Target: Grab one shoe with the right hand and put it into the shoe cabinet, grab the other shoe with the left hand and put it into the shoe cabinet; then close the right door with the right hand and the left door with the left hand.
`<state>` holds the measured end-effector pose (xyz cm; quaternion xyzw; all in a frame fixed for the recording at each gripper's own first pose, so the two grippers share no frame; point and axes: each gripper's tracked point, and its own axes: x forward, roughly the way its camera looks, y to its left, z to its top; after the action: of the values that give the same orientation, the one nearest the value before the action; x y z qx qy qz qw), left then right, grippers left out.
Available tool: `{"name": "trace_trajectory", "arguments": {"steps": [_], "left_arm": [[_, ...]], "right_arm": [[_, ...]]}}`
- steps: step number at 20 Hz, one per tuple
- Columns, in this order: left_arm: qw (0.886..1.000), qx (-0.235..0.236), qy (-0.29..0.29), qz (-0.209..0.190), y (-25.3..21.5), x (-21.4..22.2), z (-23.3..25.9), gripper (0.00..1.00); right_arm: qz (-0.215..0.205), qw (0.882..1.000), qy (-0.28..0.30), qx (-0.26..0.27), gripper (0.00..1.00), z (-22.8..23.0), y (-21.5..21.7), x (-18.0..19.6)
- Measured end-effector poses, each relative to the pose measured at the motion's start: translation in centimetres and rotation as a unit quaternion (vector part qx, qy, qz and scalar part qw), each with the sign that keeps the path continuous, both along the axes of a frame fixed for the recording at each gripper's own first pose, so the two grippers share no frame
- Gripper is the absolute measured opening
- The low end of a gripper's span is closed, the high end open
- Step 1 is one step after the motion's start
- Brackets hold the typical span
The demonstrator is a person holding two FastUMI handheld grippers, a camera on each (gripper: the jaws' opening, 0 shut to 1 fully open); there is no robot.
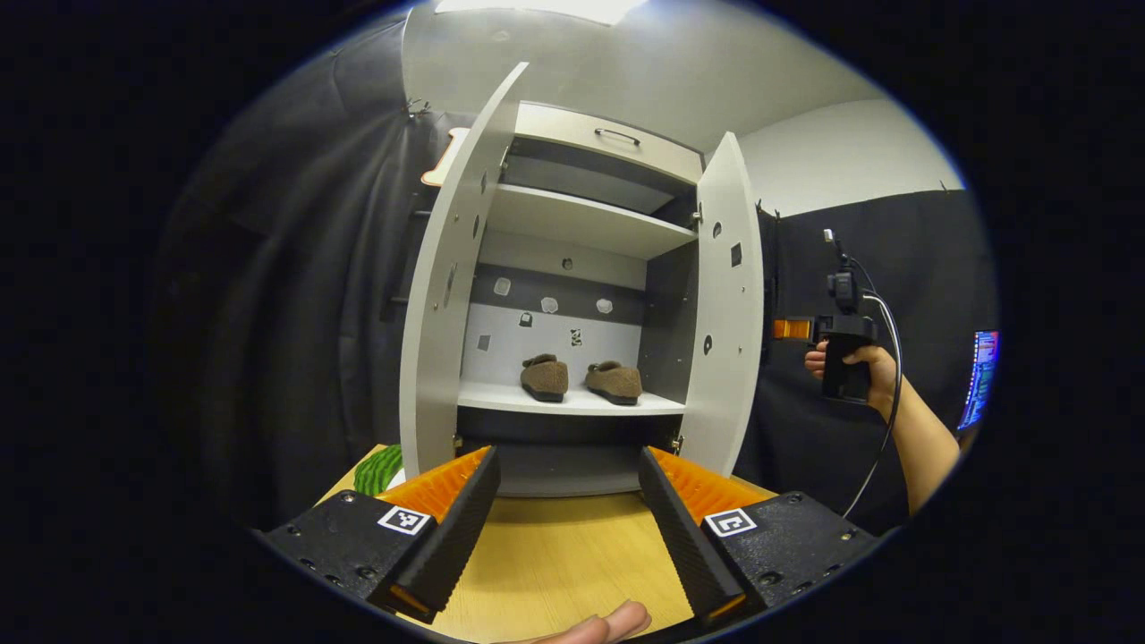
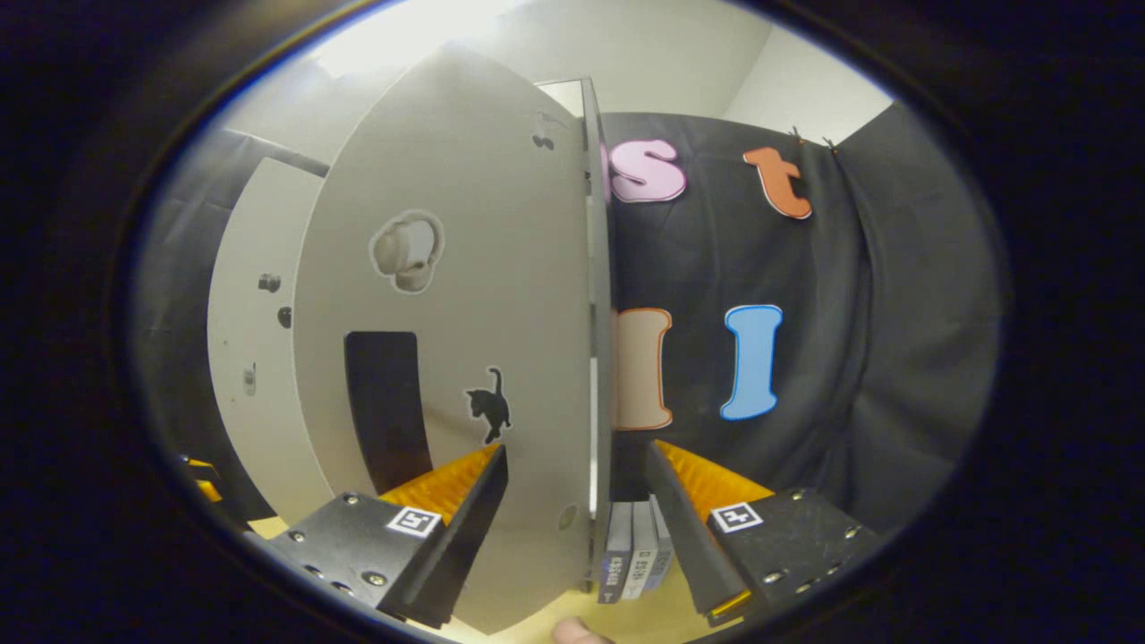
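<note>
White laminate makes up the shoe cabinet [image 1: 572,268], which is seen in the left gripper view standing at the far end of the pale wooden table [image 1: 555,563] with both doors swung wide. The left door [image 1: 447,286] and the right door [image 1: 729,295] are angled outward, so the interior is laid fully open. Inside, an upper shelf [image 1: 581,224] is bare, and on the lower shelf [image 1: 572,400] the two brown slippers [image 1: 581,377] are set side by side, toes toward the back; both shoes are therefore judged to be stowed, with only the door-closing left.

In the right gripper view the outer face of the right door [image 2: 465,340] is seen close up, decorated with a cat sticker [image 2: 488,404], and its free edge [image 2: 597,358] runs down between the fingers of the right tongs [image 2: 577,501]. These tongs are spread wide and nothing is clamped; they seem to be placed astride the edge so that the door can be pushed shut. Whether either finger touches the panel cannot be told. A few small books [image 2: 633,547] are stood on the table just beyond the door.

The left tongs [image 1: 568,523] are likewise held wide apart and empty, aimed at the cabinet from over the table, apparently kept back for the left door's turn. The right hand [image 1: 872,371] is seen beside the right door, wrapped round its tool's handle. A green striped object [image 1: 380,470] lies at the table's left edge.
</note>
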<state>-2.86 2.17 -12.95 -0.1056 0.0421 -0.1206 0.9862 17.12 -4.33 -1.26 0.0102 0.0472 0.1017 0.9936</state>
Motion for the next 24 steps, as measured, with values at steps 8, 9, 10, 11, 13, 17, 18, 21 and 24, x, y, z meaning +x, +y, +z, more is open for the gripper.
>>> {"name": "trace_trajectory", "arguments": {"steps": [8, 9, 10, 11, 13, 17, 18, 21, 24], "left_arm": [[1.000, 0.018, -0.004, 0.014, 2.1, -0.3, -0.2, 0.96], [1.000, 0.021, -0.005, 0.019, 2.6, -0.3, -0.2, 0.91], [0.999, 0.025, -0.005, 0.025, 3.2, -0.4, -0.3, 0.95], [0.999, 0.029, -0.004, 0.031, 3.8, -0.5, -0.4, 0.91], [0.998, 0.035, 0.001, 0.046, 5.3, -0.6, -0.7, 0.95], [0.995, 0.044, 0.009, 0.089, 9.6, 0.0, -1.3, 1.00], [0.994, 0.044, 0.011, 0.099, 10.7, 0.2, -1.3, 0.96], [0.991, 0.045, 0.008, 0.129, 13.9, 0.1, -1.2, 0.96], [0.983, 0.055, 0.012, 0.173, 18.3, 0.1, -1.7, 0.92]], "right_arm": [[0.032, 0.997, 0.000, 0.069, 0.98, -0.3, 5.2, 1.3], [0.032, 0.997, -0.003, 0.065, 0.98, -0.2, 5.3, 1.1], [0.029, 0.998, -0.009, 0.060, 0.98, 0.0, 5.2, 0.8], [0.026, 0.998, -0.016, 0.055, 0.98, 0.3, 5.2, 0.7], [0.023, 0.998, -0.024, 0.046, 0.98, 0.7, 5.6, 0.6], [0.027, 0.998, -0.035, 0.033, 0.98, -0.1, 5.8, -1.7], [0.032, 0.998, -0.036, 0.030, 0.98, -0.4, 6.0, -2.3], [0.047, 0.998, -0.042, 0.015, 0.98, -1.4, 7.3, -4.8], [0.060, 0.997, -0.051, 0.003, 0.95, -2.4, 8.9, -7.5]]}}
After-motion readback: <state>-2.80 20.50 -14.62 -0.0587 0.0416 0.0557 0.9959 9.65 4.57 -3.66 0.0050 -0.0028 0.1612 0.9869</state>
